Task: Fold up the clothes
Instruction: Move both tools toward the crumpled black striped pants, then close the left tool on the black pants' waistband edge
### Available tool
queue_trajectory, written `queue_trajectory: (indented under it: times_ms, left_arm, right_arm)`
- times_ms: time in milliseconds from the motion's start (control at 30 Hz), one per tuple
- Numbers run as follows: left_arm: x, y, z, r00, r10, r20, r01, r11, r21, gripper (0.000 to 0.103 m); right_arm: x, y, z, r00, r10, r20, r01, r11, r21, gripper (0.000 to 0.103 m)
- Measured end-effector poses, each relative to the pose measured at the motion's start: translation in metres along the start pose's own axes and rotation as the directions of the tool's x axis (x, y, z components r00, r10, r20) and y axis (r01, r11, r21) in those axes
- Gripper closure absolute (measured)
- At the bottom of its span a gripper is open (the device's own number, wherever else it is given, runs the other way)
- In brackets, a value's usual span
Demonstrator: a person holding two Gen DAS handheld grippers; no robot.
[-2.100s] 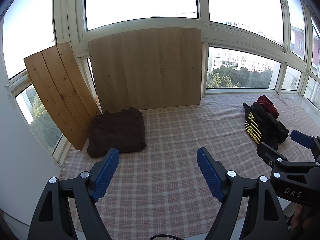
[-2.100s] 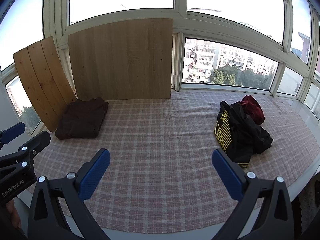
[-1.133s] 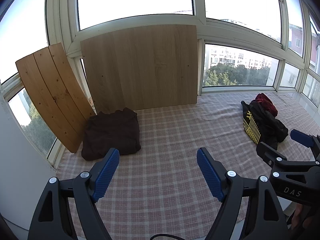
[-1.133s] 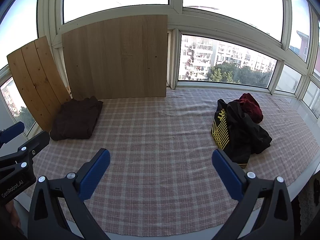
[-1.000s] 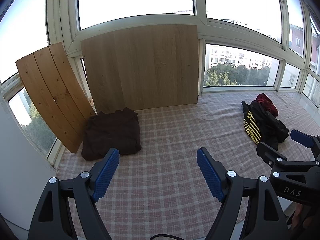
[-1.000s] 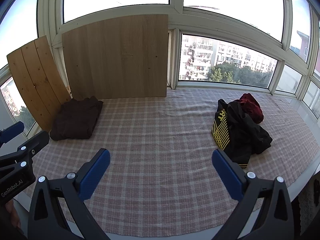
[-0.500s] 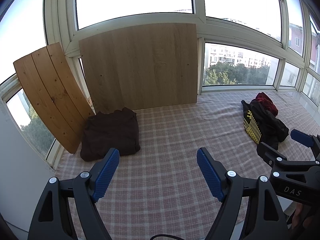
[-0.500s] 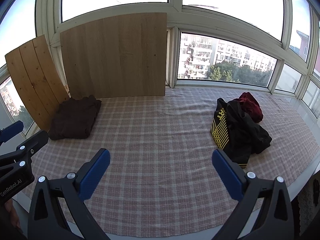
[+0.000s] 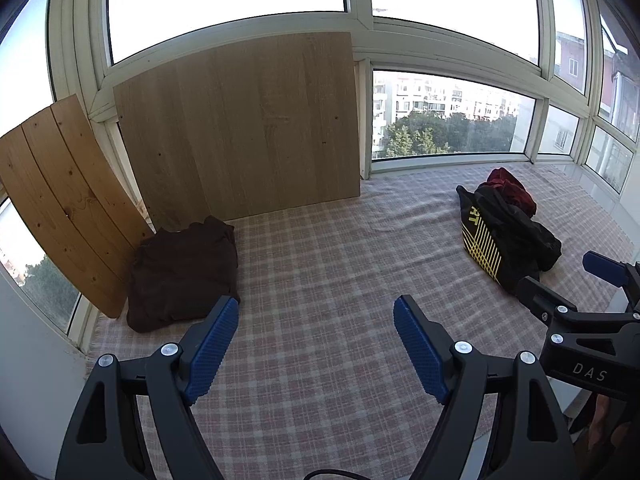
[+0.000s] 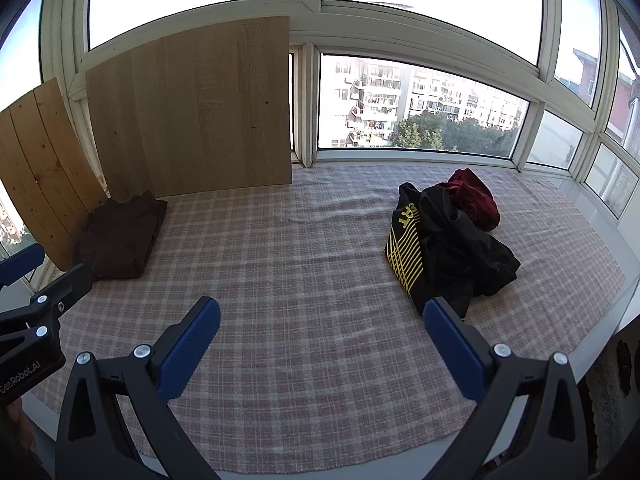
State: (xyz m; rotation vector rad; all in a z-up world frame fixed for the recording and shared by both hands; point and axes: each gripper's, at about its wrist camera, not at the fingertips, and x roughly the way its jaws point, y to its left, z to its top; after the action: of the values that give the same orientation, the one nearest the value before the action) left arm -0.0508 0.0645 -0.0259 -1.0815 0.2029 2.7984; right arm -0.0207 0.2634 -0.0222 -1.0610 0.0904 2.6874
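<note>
Two hand-held grippers [image 9: 316,328] [image 10: 322,330], three garments [image 10: 448,248]

My left black plastic tongs with ribbed blue pads [image 9: 316,344] sit with the jaws spread wide and nothing between them, aimed forward and slightly down. My right black tongs with smooth blue pads [image 10: 320,344] are spread just as wide, also empty. The two are side by side and level: each one's tip shows at the edge of the other's view, the right one marked "DAS". At the bottom corners I can make out what may be my fingers on the handles, though those patches are too dark to be sure.
</note>
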Motion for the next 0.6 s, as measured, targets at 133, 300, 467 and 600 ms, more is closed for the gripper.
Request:
queue_trajectory:
  times_ms: [133,300,467,600]
  left_arm:
    - [0.012,-0.022,0.003,0.998,-0.055,-0.027,0.056,0.998,0.026,0.024]
    - [0.024,-0.052,0.006,0.989,-0.135,-0.053,0.137,0.990,0.039,0.024]
    - [0.036,-0.076,0.012,0.977,-0.200,-0.068,0.202,0.979,0.026,0.024]
    - [0.043,-0.091,0.016,0.967,-0.246,-0.063,0.247,0.969,0.008,0.024]
  right_arm:
    - [0.005,-0.023,0.000,1.000,-0.027,-0.006,0.027,0.999,0.024,0.000]
    - [0.009,-0.054,0.002,0.998,-0.058,-0.004,0.058,0.997,0.054,0.000]
    - [0.013,-0.089,0.004,0.997,-0.077,0.004,0.076,0.993,0.094,0.000]
    - [0.018,-0.116,0.006,0.996,-0.091,0.010,0.089,0.989,0.118,0.000]
